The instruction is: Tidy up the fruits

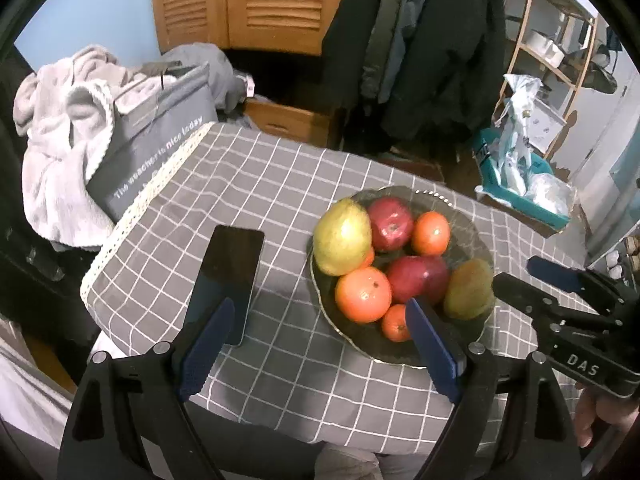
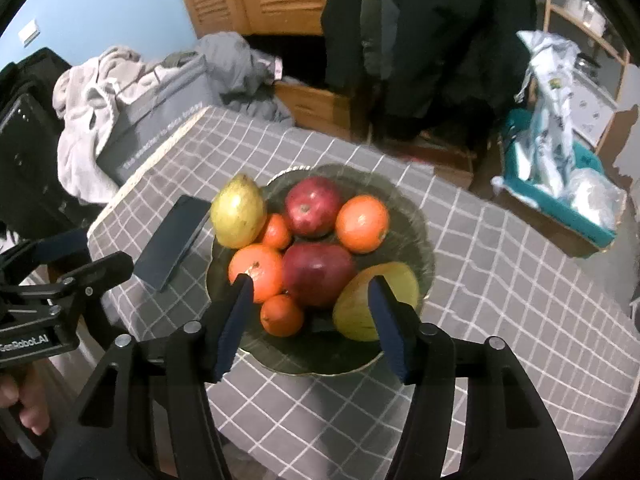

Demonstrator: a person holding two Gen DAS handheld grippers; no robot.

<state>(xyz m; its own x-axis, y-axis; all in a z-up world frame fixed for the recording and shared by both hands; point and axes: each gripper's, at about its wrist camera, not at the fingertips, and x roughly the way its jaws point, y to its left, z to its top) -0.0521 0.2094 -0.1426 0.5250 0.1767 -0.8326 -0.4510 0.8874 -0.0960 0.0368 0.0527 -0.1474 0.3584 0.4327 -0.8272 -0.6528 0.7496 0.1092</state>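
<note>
A dark glass bowl [image 1: 476, 256] [image 2: 420, 240] on the grey checked tablecloth holds a yellow-green pear [image 1: 342, 236] [image 2: 238, 216], a red apple [image 1: 390, 224] [image 2: 314, 206], a red mango [image 1: 418, 278] [image 2: 318, 274], a greenish mango [image 1: 470, 288] [image 2: 396, 280], oranges [image 1: 362, 294] [image 2: 362, 222] and small tangerines [image 2: 282, 314]. My left gripper [image 1: 320, 312] is open and empty, near the bowl's left front rim. My right gripper [image 2: 310, 286] is open and empty above the bowl's front; it shows at the right of the left wrist view [image 1: 560, 292].
A black phone [image 1: 226, 276] [image 2: 172, 242] lies on the cloth left of the bowl. A grey storage box [image 1: 160, 140] with clothes stands past the table's left edge. A teal box [image 1: 524, 184] with bags sits on the floor at the right.
</note>
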